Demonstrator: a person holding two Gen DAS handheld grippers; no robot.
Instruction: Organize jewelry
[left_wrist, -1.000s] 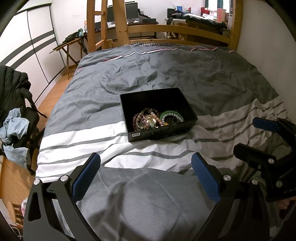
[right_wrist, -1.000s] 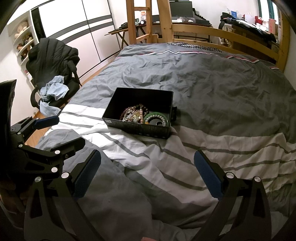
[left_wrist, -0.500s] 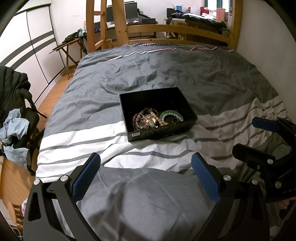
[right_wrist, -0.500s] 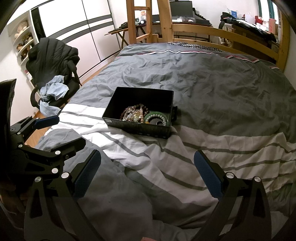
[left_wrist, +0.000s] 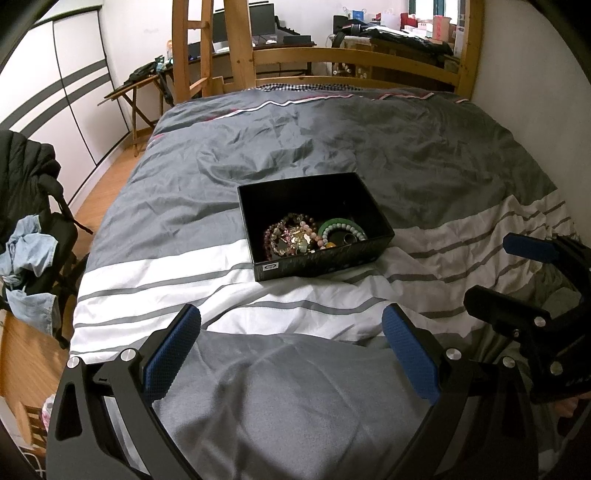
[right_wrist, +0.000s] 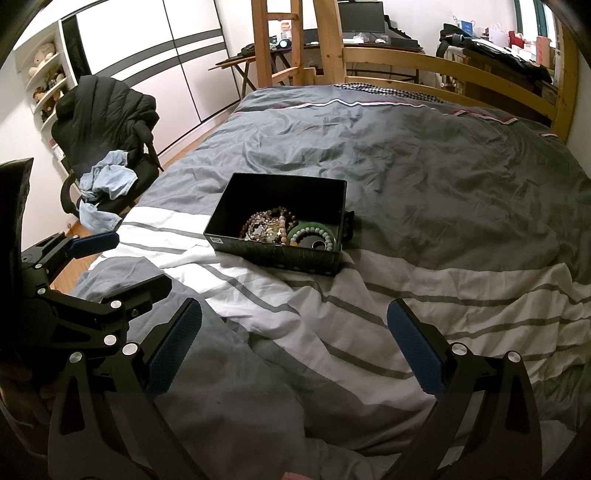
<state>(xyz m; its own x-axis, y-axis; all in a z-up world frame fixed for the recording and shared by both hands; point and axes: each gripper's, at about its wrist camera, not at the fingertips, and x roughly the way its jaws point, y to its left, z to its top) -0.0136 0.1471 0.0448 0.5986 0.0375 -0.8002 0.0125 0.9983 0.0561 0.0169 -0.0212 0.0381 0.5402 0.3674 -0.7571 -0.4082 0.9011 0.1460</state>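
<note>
I hold my left tongs (left_wrist: 291, 349) low over the near part of the bed (left_wrist: 332, 140), its blue pads spread wide with nothing between them but the grey-and-white striped duvet (left_wrist: 159, 273). My right tongs (right_wrist: 293, 345) hangs the same way beside it, pads also wide apart and empty. Each tongs shows at the edge of the other's view: the right one at the right edge of the left view, the left one at the left edge of the right view.

Ahead of both tongs, well apart from them, a black box (left_wrist: 321, 260) sits open on the duvet, where the grey part meets the white stripes. The jewelry lies in the near half of the box: a tangle of pink and brown bead bracelets (left_wrist: 286, 236) toward the left, and just beside it on the right a green bangle (left_wrist: 338, 224) with a pale bead bracelet (right_wrist: 314, 233) lying within its ring. The far half of the box shows only its dark floor. A small white label (left_wrist: 270, 265) is on the box's near wall.

Beyond the bed stands a wooden rail (left_wrist: 354, 59). To the left, off the bed, a chair (right_wrist: 107, 122) carries a black jacket and crumpled light-blue clothes (right_wrist: 107, 177).
</note>
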